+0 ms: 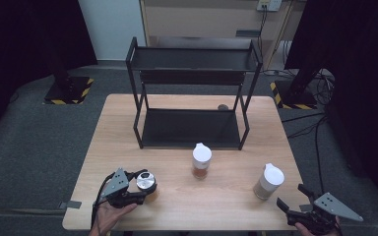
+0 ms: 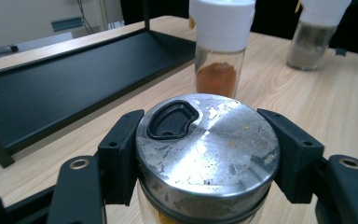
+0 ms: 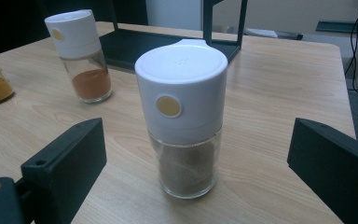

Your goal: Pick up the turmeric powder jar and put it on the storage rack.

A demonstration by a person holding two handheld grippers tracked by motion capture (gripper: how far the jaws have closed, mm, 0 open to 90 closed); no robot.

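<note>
Nearest the camera, left gripper (image 2: 205, 163) is pinching the steel-lidded jar (image 2: 207, 149), one pad pressing each side of the lid, at the table's (image 1: 226, 196) 7 o'clock corner. Right gripper (image 3: 196, 168) is holding its jaws spread, untouching, around the white-capped jar (image 3: 184, 116) at 4 o'clock.

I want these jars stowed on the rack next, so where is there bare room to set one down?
Both rack shelves are bare: the lower shelf and the top shelf. The table is free left of the rack. It is crowded along the front, where the left gripper clamps the metal-lid jar and the right gripper stands open by the brown jar, with the orange jar between.
</note>
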